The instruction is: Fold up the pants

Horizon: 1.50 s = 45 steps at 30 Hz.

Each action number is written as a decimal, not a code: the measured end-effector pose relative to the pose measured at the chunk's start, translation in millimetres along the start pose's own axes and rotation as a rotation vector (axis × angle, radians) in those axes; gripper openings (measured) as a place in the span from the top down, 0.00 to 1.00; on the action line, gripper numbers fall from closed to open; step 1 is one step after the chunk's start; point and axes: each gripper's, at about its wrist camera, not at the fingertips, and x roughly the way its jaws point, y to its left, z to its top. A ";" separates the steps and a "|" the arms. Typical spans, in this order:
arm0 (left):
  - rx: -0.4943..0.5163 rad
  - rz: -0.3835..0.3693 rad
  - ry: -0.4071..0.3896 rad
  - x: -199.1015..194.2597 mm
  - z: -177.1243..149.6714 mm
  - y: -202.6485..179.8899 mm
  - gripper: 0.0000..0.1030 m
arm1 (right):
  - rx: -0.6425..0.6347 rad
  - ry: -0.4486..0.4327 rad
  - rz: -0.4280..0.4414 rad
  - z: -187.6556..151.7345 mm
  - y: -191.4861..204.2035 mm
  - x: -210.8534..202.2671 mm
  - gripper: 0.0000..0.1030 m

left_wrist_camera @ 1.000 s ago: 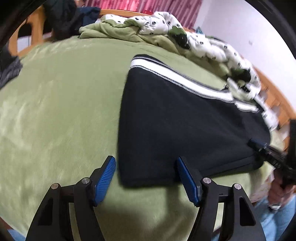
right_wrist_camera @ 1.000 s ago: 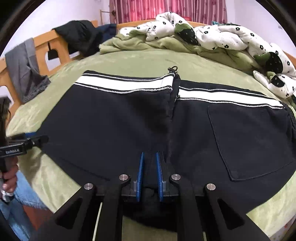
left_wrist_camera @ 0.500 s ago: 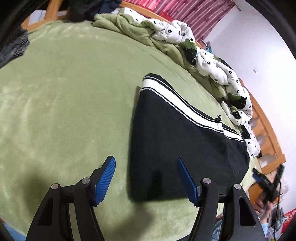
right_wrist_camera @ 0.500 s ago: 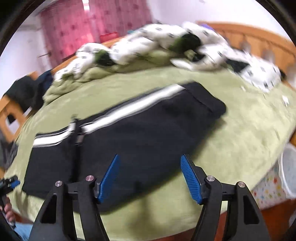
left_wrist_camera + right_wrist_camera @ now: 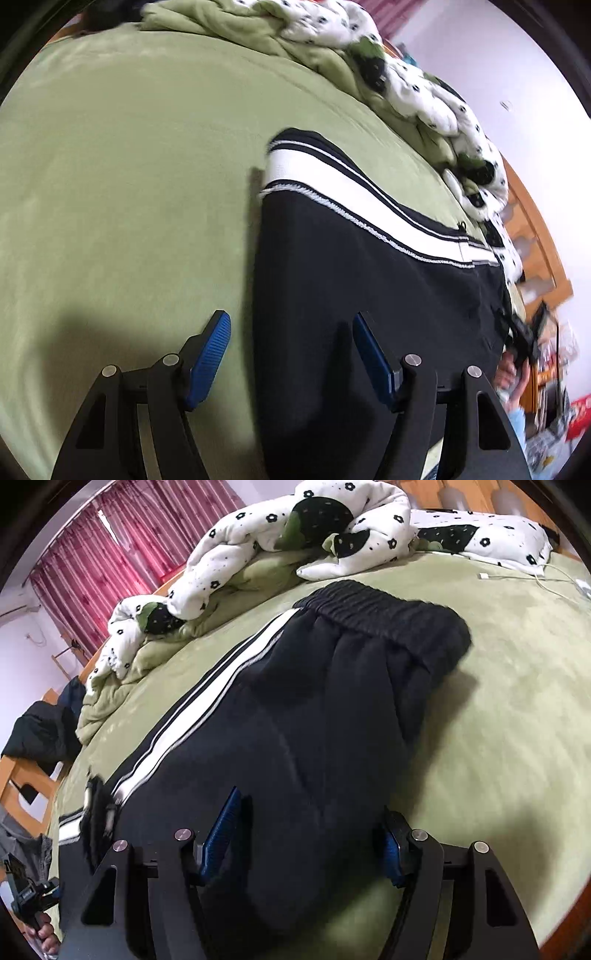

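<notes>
Black pants [image 5: 354, 288] with a white side stripe lie folded lengthwise on the green bed. In the right wrist view the pants [image 5: 295, 716] show their elastic waistband at the far end. My left gripper [image 5: 291, 354] is open and empty, its jaws straddling the pants' left end edge. My right gripper [image 5: 310, 834] is open and empty, just above the near side of the pants close to the waistband end. The right gripper also shows small in the left wrist view [image 5: 524, 339].
A white flowered quilt [image 5: 295, 535] and green blanket [image 5: 229, 22] are bunched along the far side of the bed. A white cable [image 5: 532, 576] lies past the waistband. Dark clothes [image 5: 40, 731] hang on the wooden bed frame. Bare green sheet [image 5: 110, 184] spreads left of the pants.
My right gripper let go of the pants' near edge, opened, and swung right to the waistband end. My left gripper stayed open and moved closer over the left end.
</notes>
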 end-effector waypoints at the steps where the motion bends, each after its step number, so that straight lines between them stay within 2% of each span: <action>1: 0.028 -0.028 0.012 6.6 2.9 -0.5 0.34 | 0.005 0.000 -0.005 6.8 0.0 5.5 0.38; 3: 0.047 -0.057 -0.005 12.1 9.2 0.3 0.34 | 0.036 0.009 -0.008 22.0 -4.0 18.9 0.38; 7: 0.002 -0.100 -0.002 24.1 25.5 -0.5 0.36 | 0.071 0.001 -0.028 36.2 -4.3 32.4 0.38; 8: -0.001 -0.095 -0.003 25.1 27.2 -3.2 0.43 | 0.068 -0.001 -0.039 37.5 -2.6 32.5 0.41; 9: 0.001 -0.078 0.000 26.8 28.8 -6.3 0.54 | 0.061 -0.010 -0.057 38.9 -0.1 30.9 0.54; 10: 0.012 -0.041 0.006 27.9 29.2 -9.6 0.59 | 0.049 -0.031 -0.081 40.7 3.0 25.7 0.73; 11: 0.035 -0.005 0.012 26.7 29.3 -13.4 0.71 | 0.031 -0.041 -0.082 42.2 7.6 20.6 0.77; 12: 0.062 0.000 -0.007 22.5 28.6 -17.6 0.88 | 0.001 -0.059 -0.093 43.8 16.0 12.7 0.84; 13: 0.075 -0.014 -0.032 15.7 27.6 -20.5 0.90 | -0.024 -0.085 -0.110 44.4 26.3 4.1 0.86; 16: 0.045 -0.061 -0.101 -7.4 28.2 -25.8 0.91 | -0.127 -0.147 -0.164 46.3 67.0 -19.8 0.88; 19: 0.020 -0.086 -0.157 -29.1 31.3 -28.2 0.91 | -0.193 -0.216 -0.161 50.2 110.5 -48.8 0.88; 23: -0.001 -0.140 -0.183 -57.5 39.3 -19.0 0.91 | -0.249 -0.297 -0.086 53.6 170.0 -86.4 0.89; 27: 0.021 -0.048 -0.244 -103.8 50.2 4.7 0.91 | -0.272 -0.303 0.059 47.5 219.1 -102.4 0.89; 30: 0.001 0.071 -0.263 -141.2 60.6 41.9 0.91 | -0.271 -0.271 0.168 32.7 252.2 -89.7 0.89; 33: -0.010 0.170 -0.271 -158.9 60.8 77.8 0.90 | -0.282 -0.224 0.213 9.0 268.9 -59.0 0.89; 35: -0.028 0.229 -0.242 -150.0 54.6 102.6 0.89 | -0.275 -0.135 0.205 -9.5 268.3 -23.1 0.89; 37: -0.056 0.279 -0.197 -131.3 45.7 122.3 0.85 | -0.250 -0.051 0.127 -26.2 256.8 12.5 0.89; 39: -0.093 0.332 -0.185 -116.9 32.8 139.7 0.71 | -0.256 0.035 0.031 -35.8 243.6 38.8 0.88; 40: -0.110 0.346 -0.190 -115.4 27.6 144.3 0.66 | -0.226 0.088 0.015 -38.4 232.0 49.6 0.86; 41: -0.134 0.362 -0.188 -113.7 22.4 148.1 0.62 | -0.185 0.128 0.038 -39.3 220.8 53.9 0.85; 43: -0.148 0.358 -0.175 -118.7 18.3 150.5 0.61 | -0.125 0.172 0.099 -41.4 203.8 54.6 0.84; 45: -0.138 0.367 -0.191 -125.5 16.5 144.2 0.53 | -0.086 0.189 0.105 -48.5 196.3 52.6 0.81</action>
